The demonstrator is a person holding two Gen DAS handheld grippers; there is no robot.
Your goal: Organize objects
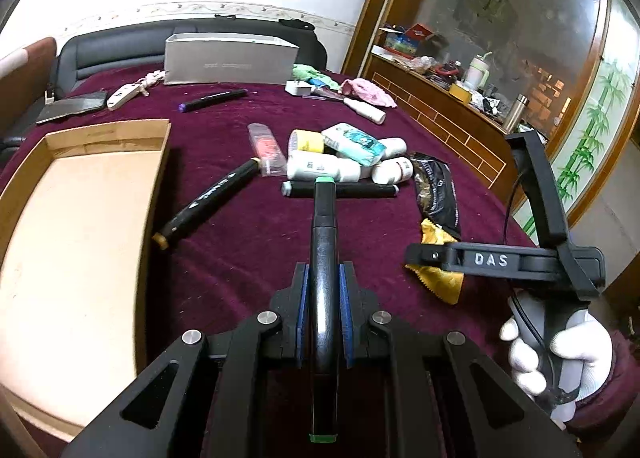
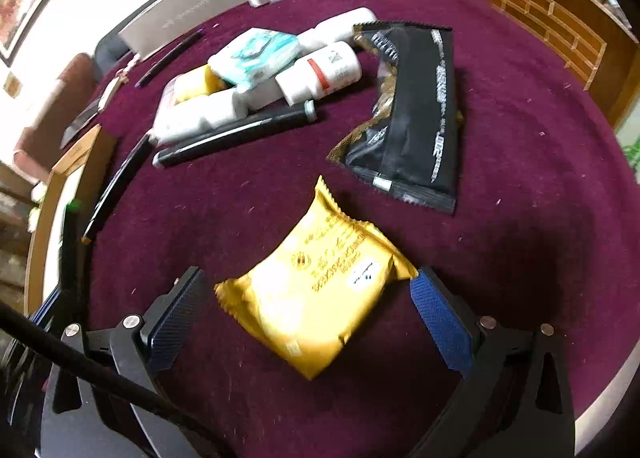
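Observation:
My left gripper (image 1: 323, 278) is shut on a black marker with green caps (image 1: 323, 218), held above the maroon cloth, just right of the open cardboard box (image 1: 72, 242). My right gripper (image 2: 308, 286) is open, its jaws on either side of a yellow snack packet (image 2: 316, 294) lying on the cloth; the packet also shows in the left wrist view (image 1: 438, 282). A black snack packet (image 2: 408, 114) lies beyond it. White bottles and a tissue pack (image 2: 256, 54) are piled behind a black marker (image 2: 236, 134).
Another black marker (image 1: 208, 202) lies by the box corner, and one with a purple cap (image 1: 212, 100) lies further back. A grey carton (image 1: 228, 60) stands at the back. A wooden cabinet (image 1: 452, 126) borders the right side. A red-capped clear tube (image 1: 266, 148) lies near the bottles.

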